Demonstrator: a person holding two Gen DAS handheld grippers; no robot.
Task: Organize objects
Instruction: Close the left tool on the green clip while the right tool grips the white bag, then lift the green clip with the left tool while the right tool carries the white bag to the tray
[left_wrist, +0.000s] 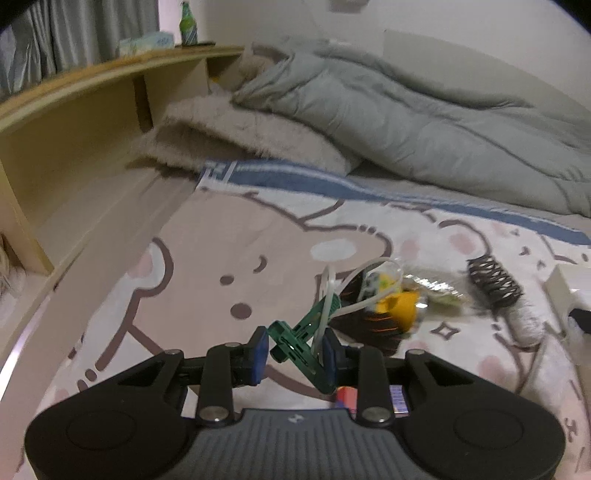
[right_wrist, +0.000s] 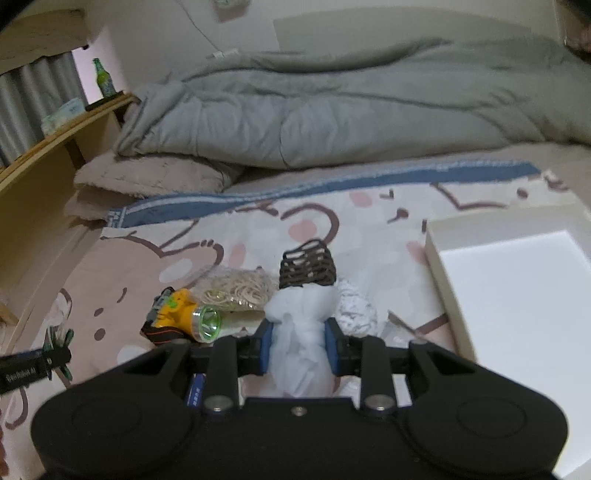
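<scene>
- Your left gripper (left_wrist: 293, 354) is clamped on one green plastic clip (left_wrist: 301, 338), its two blue pads (left_wrist: 258, 354) pressed against the clip's sides; a white cord (left_wrist: 328, 291) loops through the clip, lifted just above the bear-print blanket (left_wrist: 207, 251).
- Your right gripper (right_wrist: 298, 345) is closed around one white gauzy bundle (right_wrist: 299, 332) that fills the gap between its pads; a dark brown net piece (right_wrist: 308, 267) sits at the bundle's far end.
- One yellow headlamp (right_wrist: 184, 314) with a clear lens lies just left of the bundle on the blanket, on its black and orange strap.
- One clear bag of rubber bands (right_wrist: 236, 288) lies behind the headlamp, touching it.
- One white box (right_wrist: 513, 288) stands to the right, near the bundle.
- Beyond the blanket you have one grey duvet (right_wrist: 332, 114), one fluffy beige pillow (left_wrist: 251, 136) and one wooden headboard shelf (left_wrist: 92, 96).
- One green bottle (left_wrist: 188, 24) and one tissue pack (left_wrist: 147, 41) stand on top of the shelf.
</scene>
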